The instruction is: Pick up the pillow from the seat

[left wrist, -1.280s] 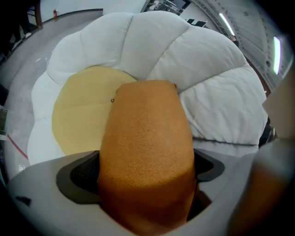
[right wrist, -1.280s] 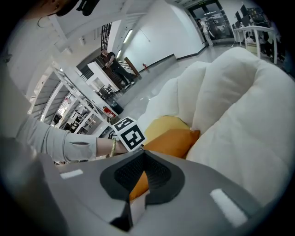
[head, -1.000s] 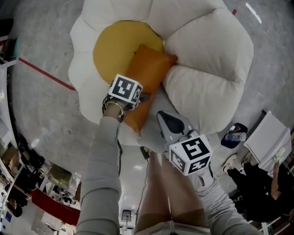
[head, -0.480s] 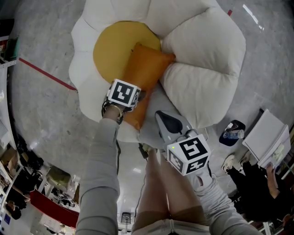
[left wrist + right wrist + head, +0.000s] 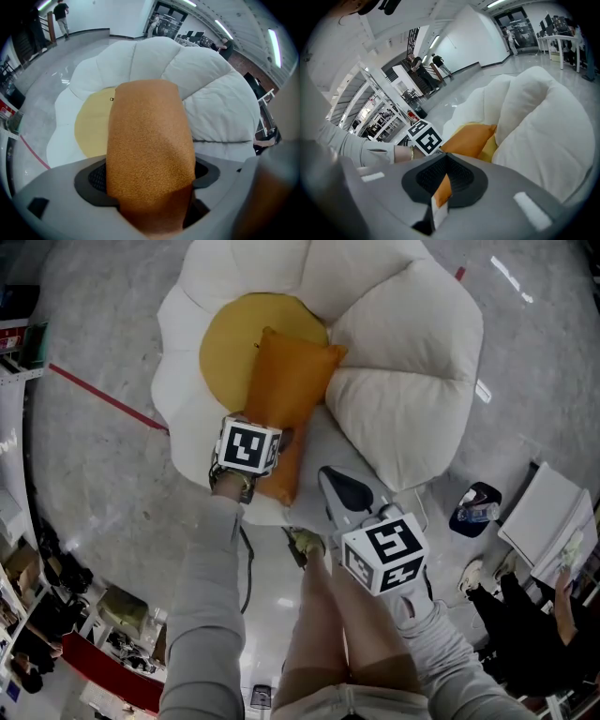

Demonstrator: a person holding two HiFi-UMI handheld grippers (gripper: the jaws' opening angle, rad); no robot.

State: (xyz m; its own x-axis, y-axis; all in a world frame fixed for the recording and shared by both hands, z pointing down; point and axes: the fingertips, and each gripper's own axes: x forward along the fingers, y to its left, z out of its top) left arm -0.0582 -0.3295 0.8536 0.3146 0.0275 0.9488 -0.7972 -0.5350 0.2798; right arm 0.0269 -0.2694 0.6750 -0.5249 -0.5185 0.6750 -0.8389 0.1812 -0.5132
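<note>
The left gripper (image 5: 150,176) is clamping the orange pillow (image 5: 286,395) (plump, grainy cloth), which is stretching from the flower-shaped seat's (image 5: 403,352) near edge over its yellow centre. The right gripper (image 5: 444,180) is hovering beside it, jaws together, gripping nothing.

I see left gripper (image 5: 147,177) clamped on orange pillow (image 5: 147,126), dark pads pressing both sides. Pillow runs straight ahead from gripper. Beyond it, white petal-shaped seat (image 5: 211,93). Seat's yellow centre (image 5: 93,123) ahead-left, partly behind pillow. Grey floor (image 5: 40,91) far left.
</note>
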